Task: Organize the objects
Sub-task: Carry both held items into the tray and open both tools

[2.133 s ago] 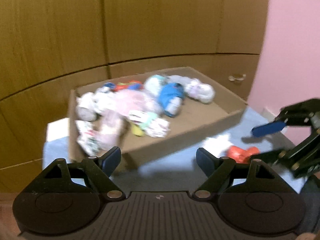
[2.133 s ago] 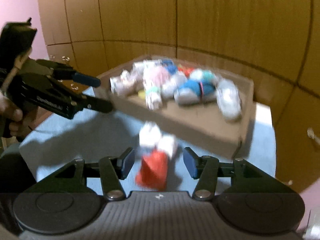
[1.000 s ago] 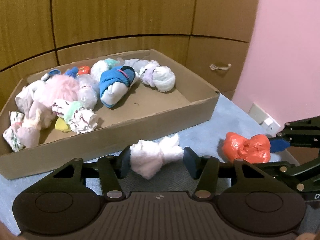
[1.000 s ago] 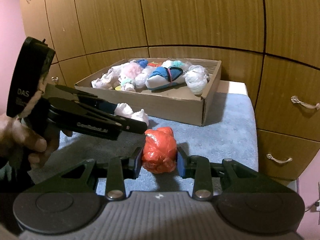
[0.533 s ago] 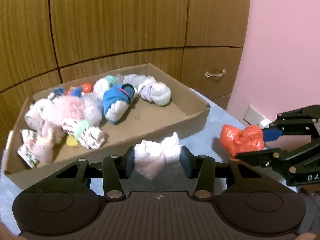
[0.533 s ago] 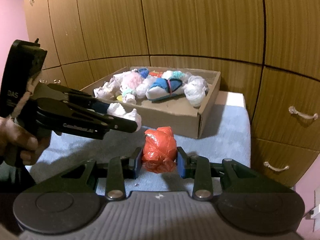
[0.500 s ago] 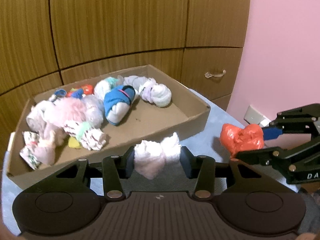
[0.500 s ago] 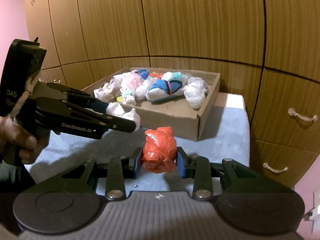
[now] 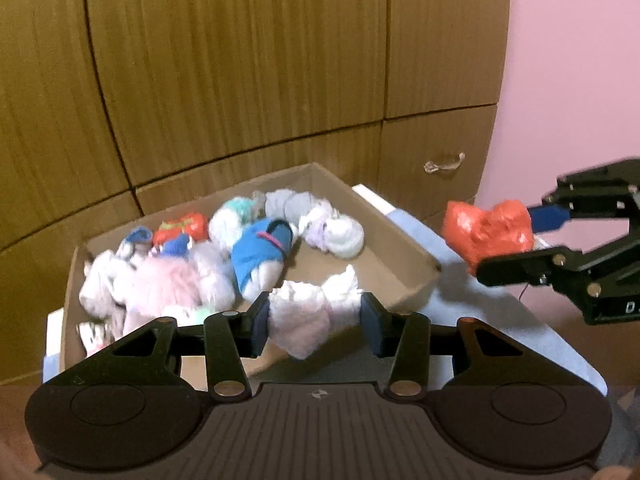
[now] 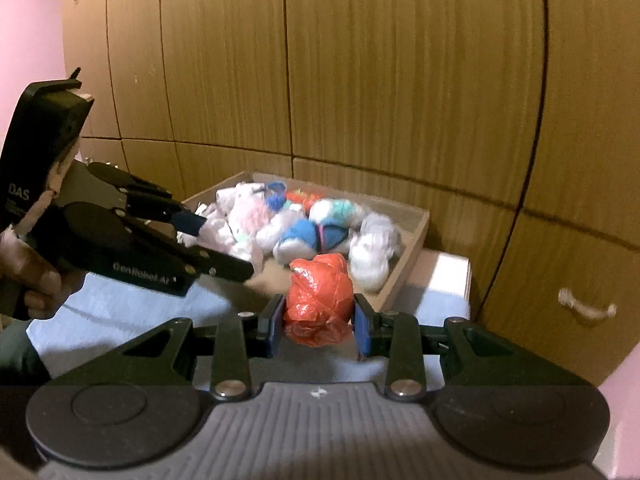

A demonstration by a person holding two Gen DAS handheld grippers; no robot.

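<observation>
Our left gripper (image 9: 314, 322) clamps the white bundle (image 9: 312, 316) at lower centre, and our right gripper (image 10: 318, 326) pinches the orange bundle (image 10: 320, 298). Both now hang lifted off the tabletop (image 9: 500, 312), ready for the cardboard box (image 9: 400, 248) behind.

On my left gripper (image 10: 224, 248), seen from the right wrist camera, the tall black housing carries white letters "DAS" — a smaller line beneath them is too fine to read. Along its lower finger arm runs pale lettering that looks like "GenRobot.AI", though blur softens it. From the left wrist camera, my right gripper (image 9: 516, 244) shows only a "D" at the frame edge.
</observation>
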